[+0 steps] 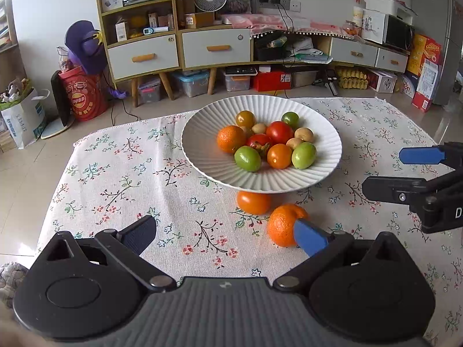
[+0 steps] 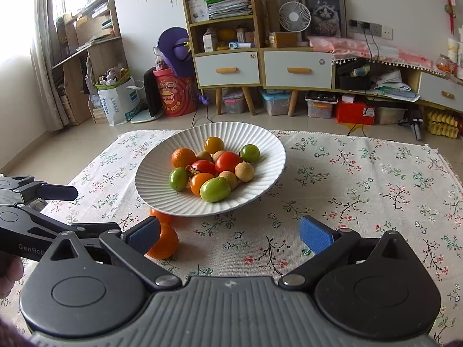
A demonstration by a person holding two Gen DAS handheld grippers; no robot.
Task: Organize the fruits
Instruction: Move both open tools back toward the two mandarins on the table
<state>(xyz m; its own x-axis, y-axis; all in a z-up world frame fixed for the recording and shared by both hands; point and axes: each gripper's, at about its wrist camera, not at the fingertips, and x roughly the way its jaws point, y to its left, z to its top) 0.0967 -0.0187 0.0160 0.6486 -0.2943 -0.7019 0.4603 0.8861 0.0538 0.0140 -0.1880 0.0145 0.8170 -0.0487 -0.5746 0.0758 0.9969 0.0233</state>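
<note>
Floral tablecloth (image 1: pixel 121 173): mandarin (image 1: pixel 282 225) against left gripper (image 1: pixel 225 234) right finger.

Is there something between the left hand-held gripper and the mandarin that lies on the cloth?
Nothing visible. The left hand-held gripper is open, and the mandarin lies beside its blue finger, near the plate.

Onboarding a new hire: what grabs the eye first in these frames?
The white plate heaped with red, green and orange fruit, mid-table on the floral cloth. Then two strays on the cloth just in front of it: an orange tomato and a mandarin, with both open grippers nearby.
</note>
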